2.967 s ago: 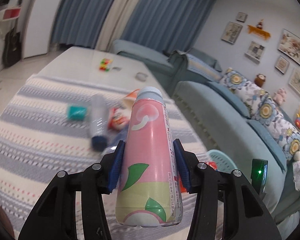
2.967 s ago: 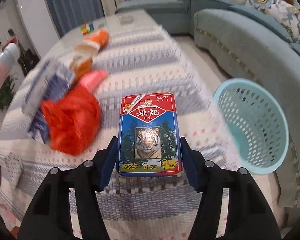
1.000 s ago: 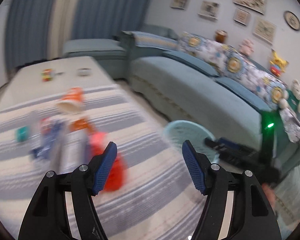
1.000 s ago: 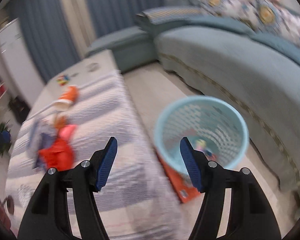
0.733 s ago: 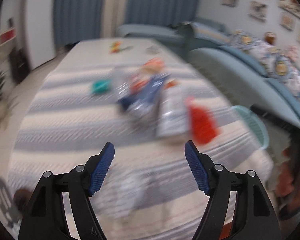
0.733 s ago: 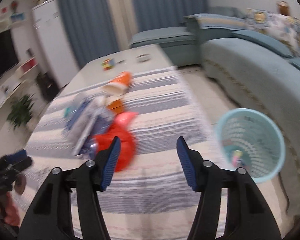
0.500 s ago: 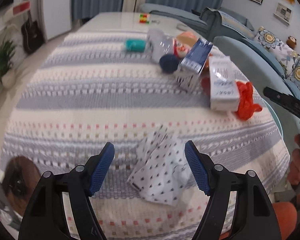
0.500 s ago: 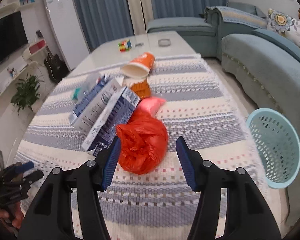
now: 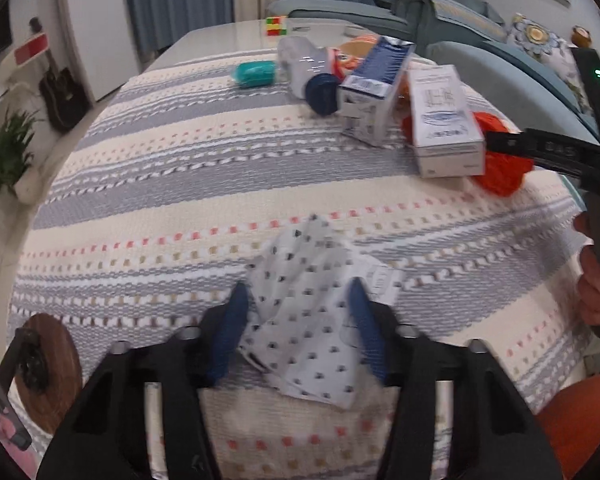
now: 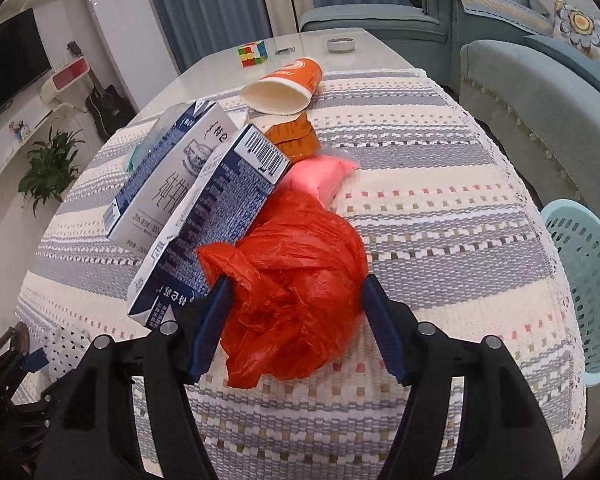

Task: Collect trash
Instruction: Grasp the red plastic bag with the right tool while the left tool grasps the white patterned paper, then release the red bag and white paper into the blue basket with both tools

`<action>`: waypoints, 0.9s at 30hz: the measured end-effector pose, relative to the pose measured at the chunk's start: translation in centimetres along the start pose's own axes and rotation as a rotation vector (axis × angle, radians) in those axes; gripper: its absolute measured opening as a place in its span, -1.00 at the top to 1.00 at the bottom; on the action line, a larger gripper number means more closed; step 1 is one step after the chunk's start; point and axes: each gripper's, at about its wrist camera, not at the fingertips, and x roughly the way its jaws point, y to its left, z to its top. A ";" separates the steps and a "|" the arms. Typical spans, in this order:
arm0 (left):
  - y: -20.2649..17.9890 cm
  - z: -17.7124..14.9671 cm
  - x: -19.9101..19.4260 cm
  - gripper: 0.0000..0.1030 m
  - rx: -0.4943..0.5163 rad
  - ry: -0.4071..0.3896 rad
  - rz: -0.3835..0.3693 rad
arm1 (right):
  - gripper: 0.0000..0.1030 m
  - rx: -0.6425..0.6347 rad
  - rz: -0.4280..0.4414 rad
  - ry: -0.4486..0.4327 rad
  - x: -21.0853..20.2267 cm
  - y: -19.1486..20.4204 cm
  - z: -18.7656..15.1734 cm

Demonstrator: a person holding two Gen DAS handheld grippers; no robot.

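Observation:
My left gripper (image 9: pixel 298 320) is open, its fingers on either side of a white dotted wrapper (image 9: pixel 312 320) lying near the front edge of the striped tablecloth (image 9: pixel 160 168). My right gripper (image 10: pixel 296 320) is open around a crumpled red plastic bag (image 10: pixel 296 280); the pads do not press it. Two blue-and-white milk cartons (image 10: pixel 208 216) lean beside the bag. A pink pouch (image 10: pixel 320 172), an orange packet (image 10: pixel 296 140) and an orange paper cup (image 10: pixel 288 88) lie behind it. The light blue trash basket (image 10: pixel 588 280) stands on the floor at the right.
A clear bottle with a dark blue cap (image 9: pixel 312 76) and a teal object (image 9: pixel 256 74) lie farther back. A puzzle cube (image 10: pixel 253 53) and a small ring (image 10: pixel 340 45) sit on the bare tabletop. A teal sofa (image 10: pixel 540 92) runs along the right.
Both grippers came back from the basket to the table. The left has closed in on the dotted wrapper, the right on the red bag. Both stay open.

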 end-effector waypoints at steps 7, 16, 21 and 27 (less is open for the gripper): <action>-1.6 0.0 -1.2 0.92 0.047 -0.040 -0.067 | 0.42 -0.034 -0.007 -0.023 -1.1 0.2 -0.3; -2.8 2.4 -5.0 0.93 0.038 -0.181 -0.161 | 0.63 -0.034 -0.054 -0.145 -6.1 -1.2 0.1; -5.2 5.2 -6.9 0.93 0.061 -0.265 -0.234 | 0.64 -0.010 -0.096 -0.231 -10.1 -3.4 0.9; -9.3 8.4 -8.3 0.93 0.125 -0.323 -0.305 | 0.64 0.054 -0.151 -0.328 -14.7 -7.4 1.5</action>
